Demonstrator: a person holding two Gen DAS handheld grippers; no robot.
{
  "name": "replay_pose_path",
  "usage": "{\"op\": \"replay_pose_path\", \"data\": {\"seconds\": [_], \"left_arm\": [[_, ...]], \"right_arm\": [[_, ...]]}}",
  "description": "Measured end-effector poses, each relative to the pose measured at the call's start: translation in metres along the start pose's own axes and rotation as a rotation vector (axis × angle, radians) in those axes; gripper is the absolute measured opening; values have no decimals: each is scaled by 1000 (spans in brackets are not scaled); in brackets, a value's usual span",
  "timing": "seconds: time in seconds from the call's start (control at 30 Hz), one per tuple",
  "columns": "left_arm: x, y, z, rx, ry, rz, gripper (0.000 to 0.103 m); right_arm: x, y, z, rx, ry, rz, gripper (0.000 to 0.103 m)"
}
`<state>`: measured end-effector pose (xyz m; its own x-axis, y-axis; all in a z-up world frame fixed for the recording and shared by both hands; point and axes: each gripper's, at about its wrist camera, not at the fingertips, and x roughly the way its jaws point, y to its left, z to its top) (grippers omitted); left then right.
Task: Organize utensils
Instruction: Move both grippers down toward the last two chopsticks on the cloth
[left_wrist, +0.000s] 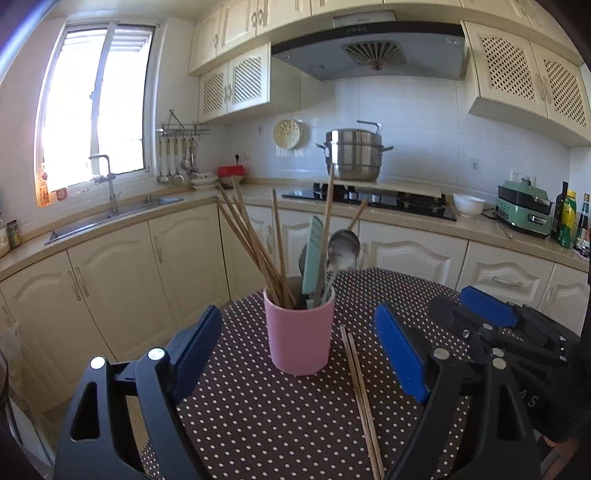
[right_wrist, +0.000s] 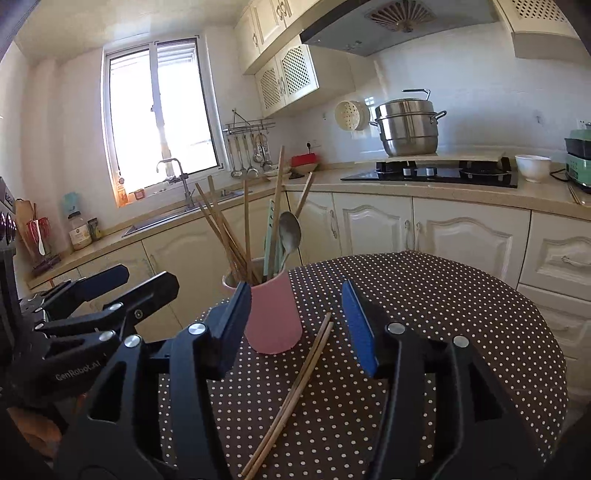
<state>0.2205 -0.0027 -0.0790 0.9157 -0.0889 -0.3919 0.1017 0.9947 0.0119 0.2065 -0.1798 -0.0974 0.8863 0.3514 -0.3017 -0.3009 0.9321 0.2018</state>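
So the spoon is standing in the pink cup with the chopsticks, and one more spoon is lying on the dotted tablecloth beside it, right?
Not quite. What lies on the dotted tablecloth beside the pink cup is a pair of chopsticks, not a spoon. The spoon does stand in the cup among other chopsticks. The left wrist view shows it.
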Motion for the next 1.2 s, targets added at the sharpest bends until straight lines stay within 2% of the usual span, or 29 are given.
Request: {"op": "replay_pose_path", "data": {"seconds": [0.13,0.3,0.4,0.7,0.9,1.03,1.2], "left_arm": [[35,-10,-12,3,204,-49,83],[74,-17,-32,0,381,-68,83],[95,-21,-46,17,470,-51,83],[134,-38,-72,104,568,12,83],[141,-31,-71,75,546,35,83],[145,-33,-70,90,553,35,83],[158,-53,-68,127,569,37,83]], "right_arm": [[3,-21,-11,39,49,-33,55],[9,-44,-27,78,112,-63,58],[15,-56,-38,100,153,-71,58],[28,-75,-45,174,221,-35,60],[31,-77,-45,189,238,-13,60],[33,-78,-47,201,252,-6,60],[36,-79,-46,210,263,-3,60]]}}
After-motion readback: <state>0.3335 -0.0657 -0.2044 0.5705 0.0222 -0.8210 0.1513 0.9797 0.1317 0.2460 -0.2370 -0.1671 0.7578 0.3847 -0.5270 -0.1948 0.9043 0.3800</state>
